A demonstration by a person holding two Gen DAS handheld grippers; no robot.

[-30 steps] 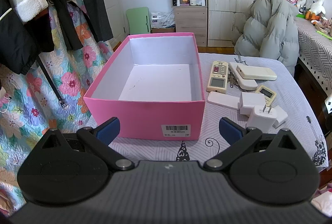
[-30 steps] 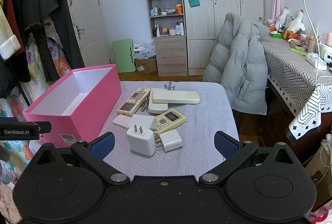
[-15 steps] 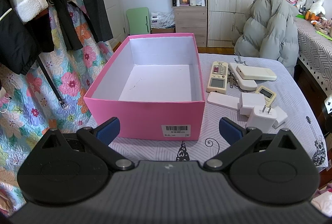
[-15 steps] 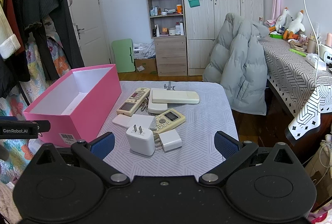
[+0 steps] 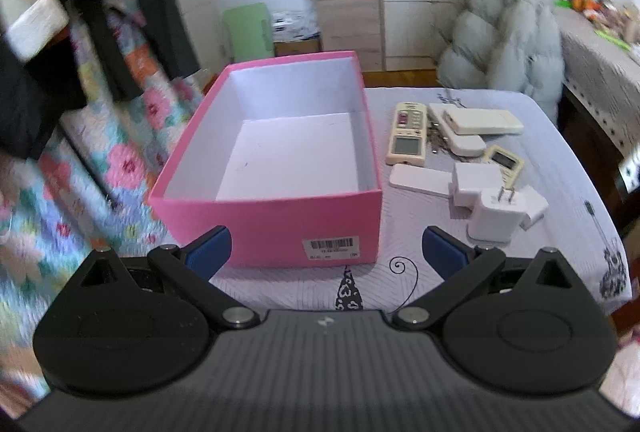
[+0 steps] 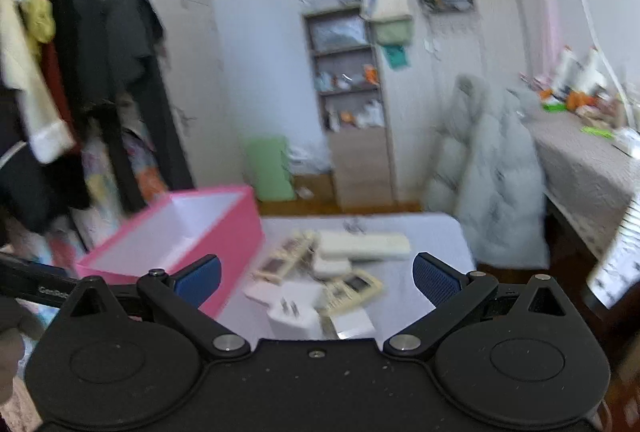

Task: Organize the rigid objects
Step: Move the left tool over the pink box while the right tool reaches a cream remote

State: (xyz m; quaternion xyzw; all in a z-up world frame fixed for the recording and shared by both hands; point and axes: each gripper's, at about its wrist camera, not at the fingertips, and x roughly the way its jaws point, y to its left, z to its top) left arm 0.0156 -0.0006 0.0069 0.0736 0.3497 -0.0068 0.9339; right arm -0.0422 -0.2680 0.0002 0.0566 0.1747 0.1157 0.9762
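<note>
An empty pink box (image 5: 264,224) with a white inside stands on the table's left side; it also shows in the right wrist view (image 6: 224,232). Right of it lie several remotes (image 5: 408,133) and white chargers, with a plug charger (image 5: 494,218) nearest. The same pile shows blurred in the right wrist view (image 6: 320,272). My left gripper (image 5: 326,252) is open and empty, facing the box's near wall. My right gripper (image 6: 316,278) is open and empty, above the pile.
The table has a grey patterned cloth (image 5: 560,167). A chair with a grey puffer jacket (image 5: 500,31) stands behind it. Hanging clothes (image 5: 80,11) are at the left, and a second covered table (image 6: 580,167) is at the right.
The right wrist view has swung upward and blurred, so the objects now sit lower in it. The left gripper has shifted slightly left. Both grippers stay open.
</note>
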